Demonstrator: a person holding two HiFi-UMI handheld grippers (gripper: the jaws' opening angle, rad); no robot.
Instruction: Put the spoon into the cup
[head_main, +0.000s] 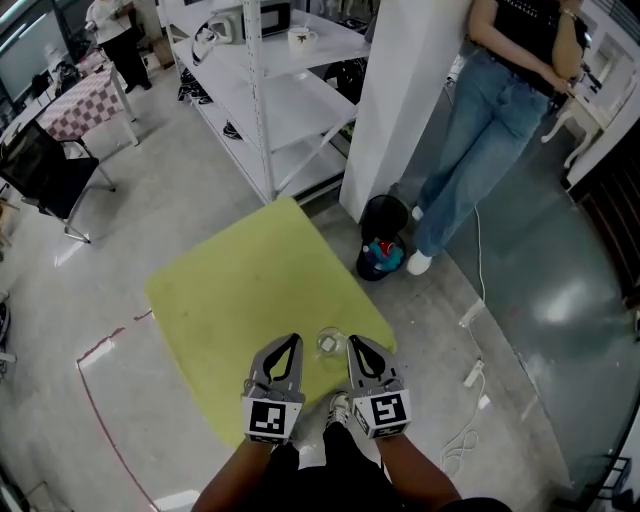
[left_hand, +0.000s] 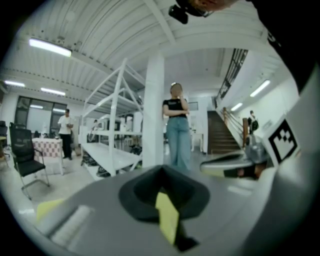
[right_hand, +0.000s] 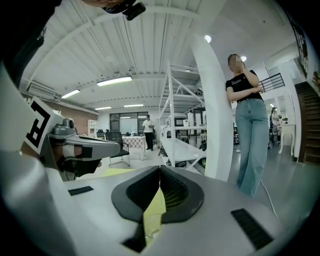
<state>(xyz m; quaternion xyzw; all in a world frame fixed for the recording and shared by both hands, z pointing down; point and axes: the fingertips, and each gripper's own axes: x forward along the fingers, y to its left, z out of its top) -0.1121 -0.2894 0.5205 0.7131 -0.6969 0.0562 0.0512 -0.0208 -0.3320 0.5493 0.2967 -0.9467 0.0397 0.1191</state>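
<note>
**Holding both tongs shut beside the cup**

Hovering over the near corner of the yellow-green table (head_main: 240, 290), with the left tongs (head_main: 290, 341) and the right tongs (head_main: 357, 344) side by side, both pointing away from the person who holds them. Flanking a clear glass cup (head_main: 328, 343), which stands on the table between the two tips and close to both; hard to say from the head view whether either tip touches it. Pressed together tip to tip on both sides, as seen in each gripper view, with nothing clamped and only a sliver of yellow table showing below the closed tips. Unable to tell where the spoon lies: not made out in any view.

Beyond the table, on the grey floor: a white shelving rack (head_main: 270, 90), a white pillar (head_main: 410, 100), and a bystander in jeans (head_main: 470, 150) leaning against that pillar. At the pillar's foot, a black bin (head_main: 385, 235) just beside the table's far right edge. Off to the right, a white power strip (head_main: 473, 373) with its cable trailing. Far left, a black chair (head_main: 45, 170), well apart from the table.
</note>
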